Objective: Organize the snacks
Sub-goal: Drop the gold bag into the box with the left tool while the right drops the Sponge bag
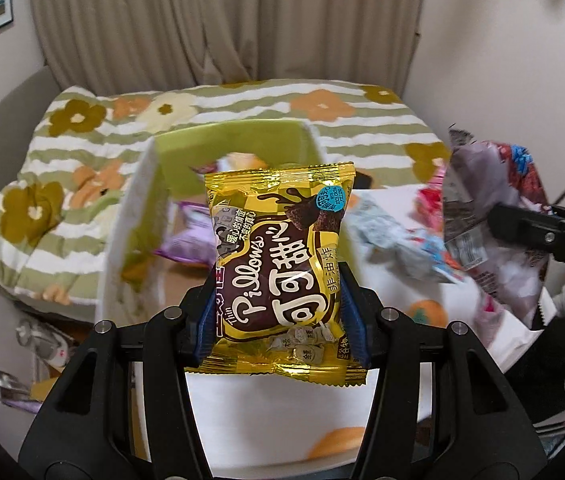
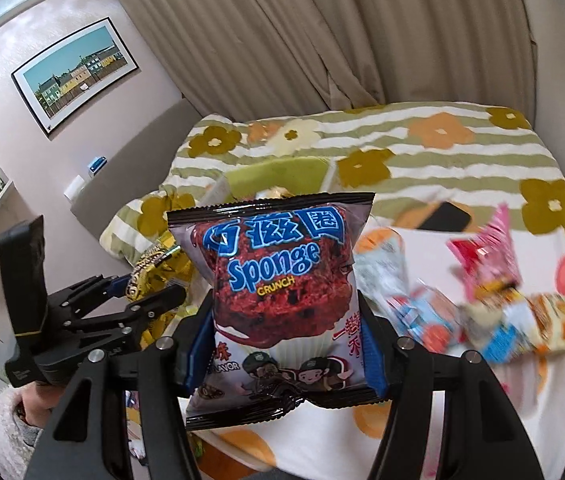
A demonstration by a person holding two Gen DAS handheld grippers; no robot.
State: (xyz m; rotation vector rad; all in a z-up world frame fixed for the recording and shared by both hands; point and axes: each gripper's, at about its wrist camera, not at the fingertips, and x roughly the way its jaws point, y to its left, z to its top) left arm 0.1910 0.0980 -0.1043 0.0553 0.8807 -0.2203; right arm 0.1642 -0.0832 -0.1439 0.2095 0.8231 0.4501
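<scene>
Both clamped on puffy packets, left gripper (image 1: 278, 300) on the yellow Pillows bag (image 1: 278, 268), right gripper (image 2: 286, 344) on the Sponge Crunch bag (image 2: 278, 292); could slip out or miss the green box (image 1: 238, 148) ahead.

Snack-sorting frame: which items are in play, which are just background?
In play:
- left gripper, shut on yellow Pillows bag
- right gripper, shut on Sponge Crunch bag
- green box with snacks inside
- loose snack packets on the bed

Background:
- floral quilt
- curtain
- framed picture
- dark phone-like object
</scene>
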